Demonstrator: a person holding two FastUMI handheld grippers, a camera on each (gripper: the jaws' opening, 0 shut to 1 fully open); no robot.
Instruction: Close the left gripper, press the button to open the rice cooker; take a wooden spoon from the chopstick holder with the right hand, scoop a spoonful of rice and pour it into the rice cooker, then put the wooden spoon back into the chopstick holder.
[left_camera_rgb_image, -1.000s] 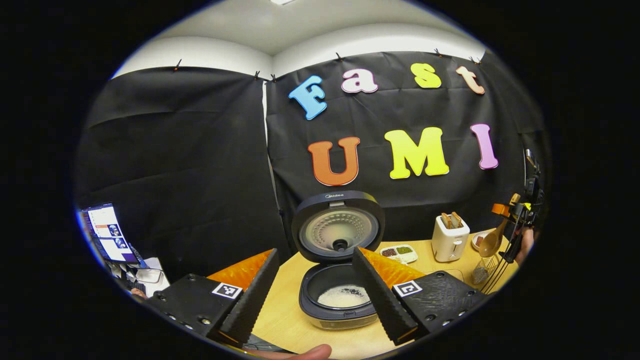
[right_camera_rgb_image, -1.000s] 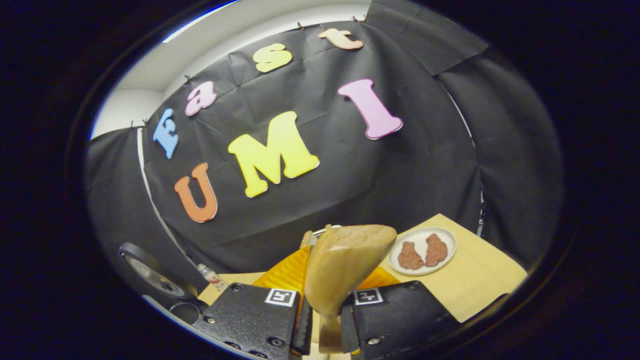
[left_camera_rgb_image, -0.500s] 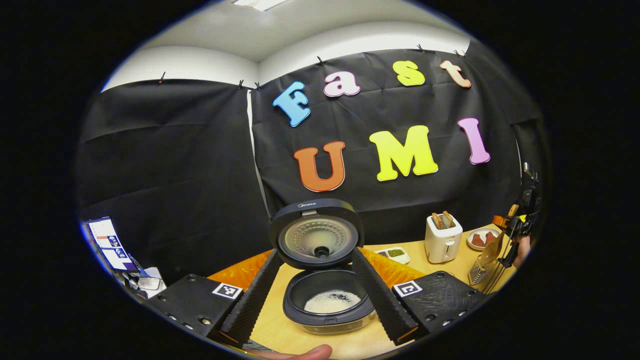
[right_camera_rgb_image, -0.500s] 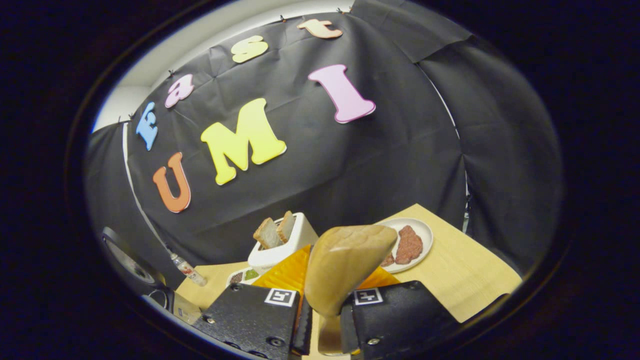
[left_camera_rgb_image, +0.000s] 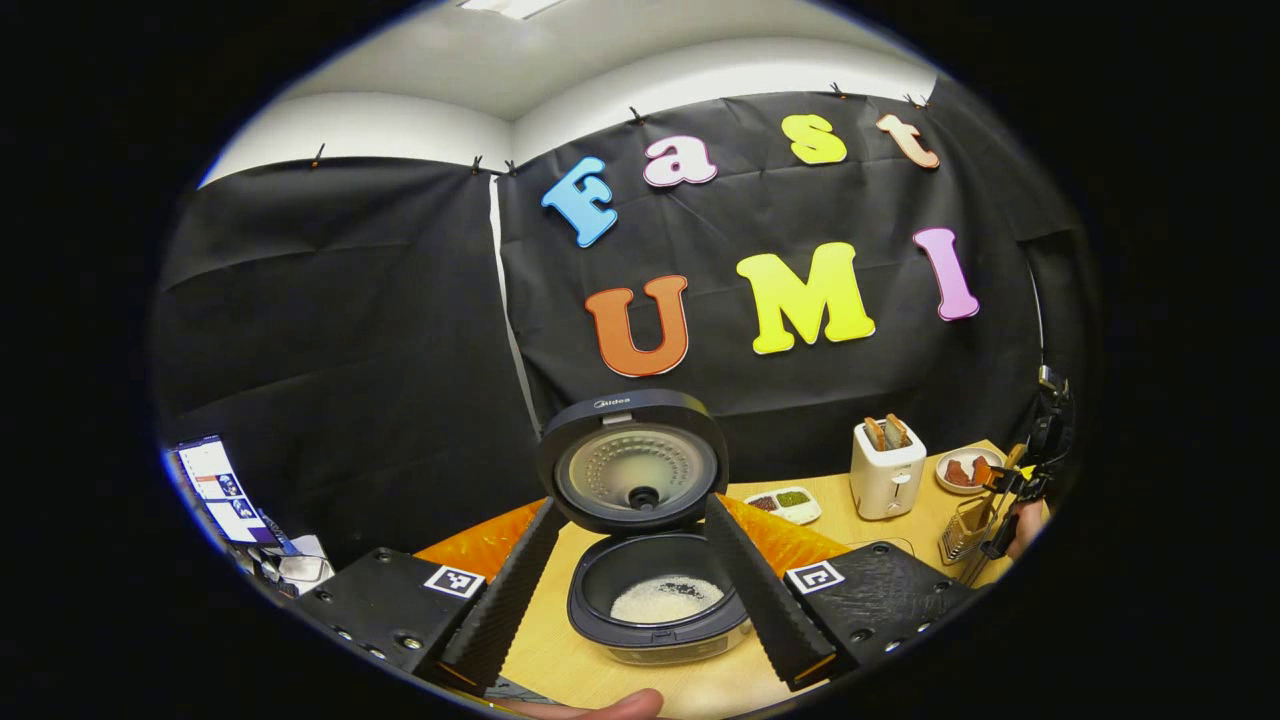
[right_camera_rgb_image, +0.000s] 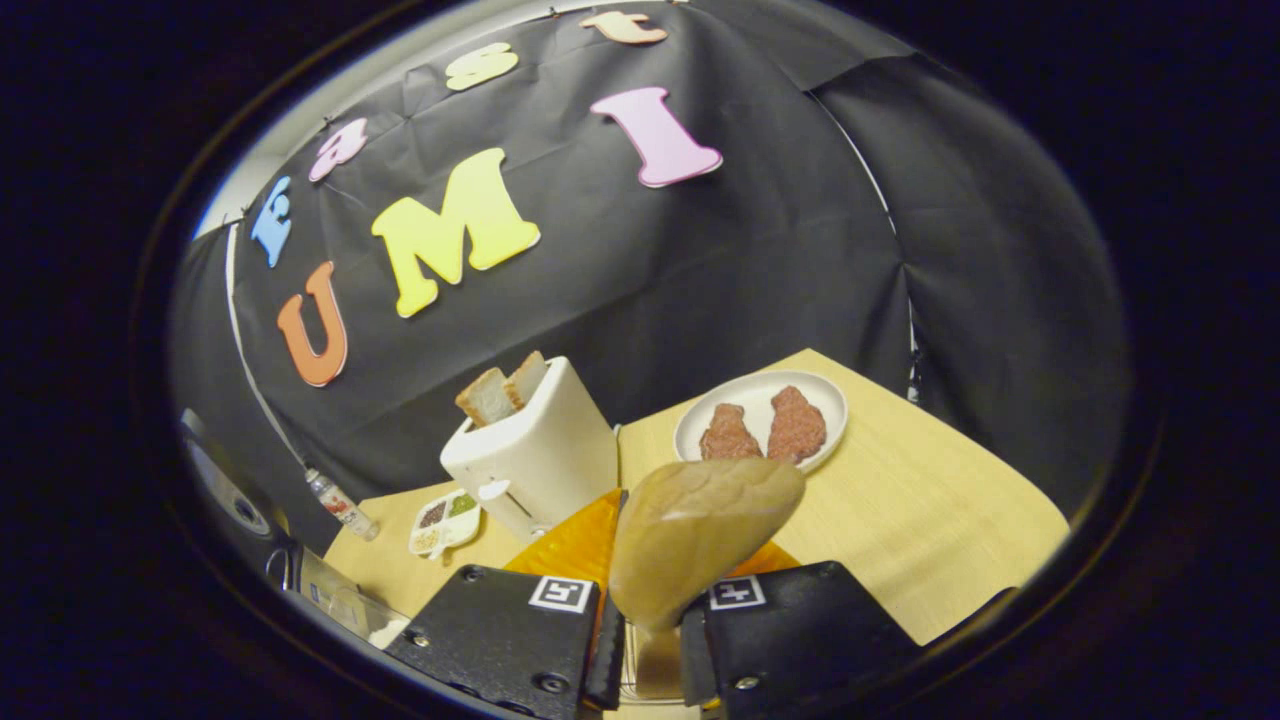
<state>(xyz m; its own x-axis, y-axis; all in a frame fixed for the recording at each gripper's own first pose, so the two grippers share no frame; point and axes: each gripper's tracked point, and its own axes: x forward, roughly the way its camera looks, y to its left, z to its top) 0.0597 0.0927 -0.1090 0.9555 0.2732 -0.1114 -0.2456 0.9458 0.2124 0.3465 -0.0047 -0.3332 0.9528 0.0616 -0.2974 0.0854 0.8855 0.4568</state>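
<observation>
The rice cooker stands open on the wooden table, its lid upright and white rice in the pot. My left gripper is open, its fingers framing the cooker from a short way off. My right gripper is shut on the handle of the wooden spoon, whose bowl points up and looks bare. Wire of the chopstick holder shows just below its fingers. In the left gripper view the right gripper hangs low over the wire chopstick holder at the far right.
A white toaster with bread slices stands just beyond the spoon. A plate with two meat pieces lies to its right. A seasoning dish, a small bottle and a clear box sit left. A screen glows far left.
My right gripper has come down with the spoon over the chopstick holder, so toaster and plate have risen into its view. The left gripper shifted slightly and stayed open.
</observation>
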